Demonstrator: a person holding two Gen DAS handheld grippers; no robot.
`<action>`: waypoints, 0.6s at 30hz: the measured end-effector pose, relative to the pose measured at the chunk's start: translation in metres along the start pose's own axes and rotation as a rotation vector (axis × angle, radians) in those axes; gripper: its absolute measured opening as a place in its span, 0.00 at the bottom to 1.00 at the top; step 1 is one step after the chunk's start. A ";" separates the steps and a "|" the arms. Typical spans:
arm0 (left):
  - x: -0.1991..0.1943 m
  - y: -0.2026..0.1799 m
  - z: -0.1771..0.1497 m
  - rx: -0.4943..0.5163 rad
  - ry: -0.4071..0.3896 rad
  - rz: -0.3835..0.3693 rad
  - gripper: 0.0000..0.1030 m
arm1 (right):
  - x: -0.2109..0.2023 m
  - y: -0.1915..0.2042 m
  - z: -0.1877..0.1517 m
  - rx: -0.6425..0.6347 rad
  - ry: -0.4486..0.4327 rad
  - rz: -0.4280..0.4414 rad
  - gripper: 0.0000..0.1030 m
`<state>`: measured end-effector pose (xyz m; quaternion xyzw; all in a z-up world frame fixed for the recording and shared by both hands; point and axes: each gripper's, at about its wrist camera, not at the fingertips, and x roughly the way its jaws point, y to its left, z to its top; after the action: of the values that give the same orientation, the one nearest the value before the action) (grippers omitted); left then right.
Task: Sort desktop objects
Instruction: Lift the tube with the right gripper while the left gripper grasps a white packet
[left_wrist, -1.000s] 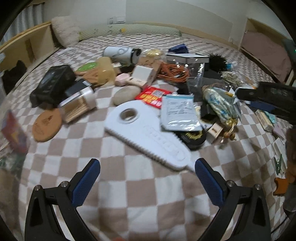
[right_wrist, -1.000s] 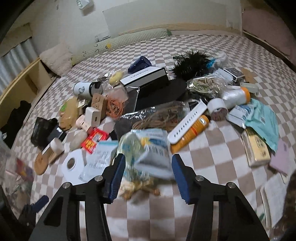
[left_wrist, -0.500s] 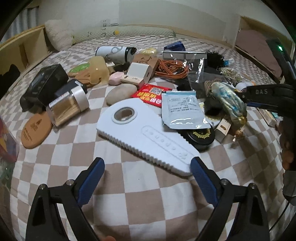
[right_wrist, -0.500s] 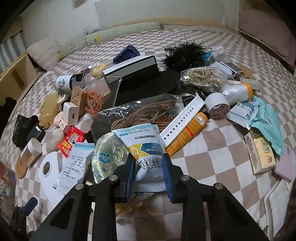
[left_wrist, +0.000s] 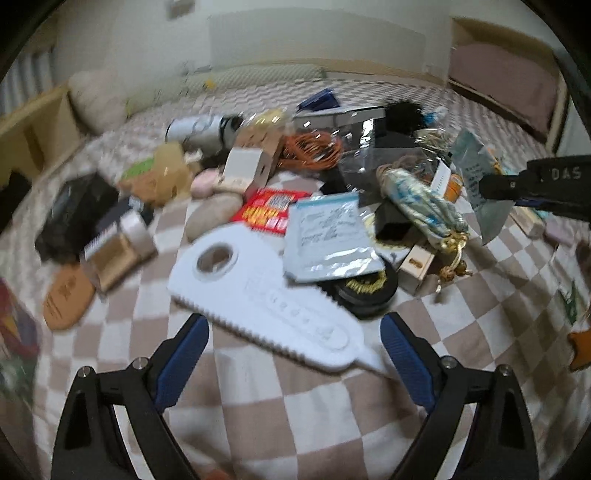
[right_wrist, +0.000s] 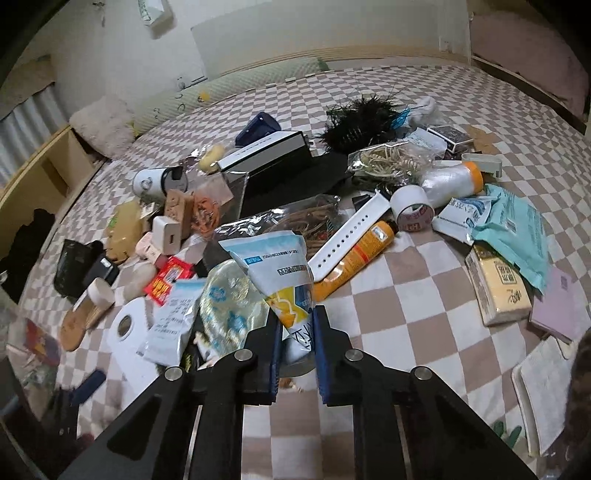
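- The checkered bed (right_wrist: 424, 291) spreads ahead of both tools, carrying a heap of clutter.
- The white perforated board (left_wrist: 266, 295) lies just ahead of the left tool (left_wrist: 293, 341), whose blue pads stand wide apart over the cover, gripping nothing.
- The blue-and-white packet (right_wrist: 280, 269) rises from the right tool (right_wrist: 295, 334), pinched at its lower end between the closed pads, lifted above the patterned pouch (right_wrist: 229, 299) to its left.

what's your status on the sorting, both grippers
Right gripper shut on blue-white packet, lifted off the pile. Left gripper open, empty, over white perforated board. Clutter crowds all around.
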<state>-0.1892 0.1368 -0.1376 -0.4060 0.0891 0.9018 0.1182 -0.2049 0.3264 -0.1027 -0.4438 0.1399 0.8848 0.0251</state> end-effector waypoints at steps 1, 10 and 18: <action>0.000 -0.004 0.003 0.024 -0.011 0.001 0.85 | -0.003 -0.001 -0.002 0.002 0.001 0.005 0.16; 0.013 -0.018 0.029 0.036 0.000 -0.103 0.80 | -0.029 -0.023 -0.017 0.097 -0.010 0.047 0.16; 0.034 -0.022 0.045 0.052 0.049 -0.178 0.67 | -0.034 -0.042 -0.025 0.170 -0.012 0.054 0.16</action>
<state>-0.2365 0.1741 -0.1354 -0.4312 0.0788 0.8749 0.2060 -0.1572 0.3629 -0.0992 -0.4310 0.2261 0.8727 0.0397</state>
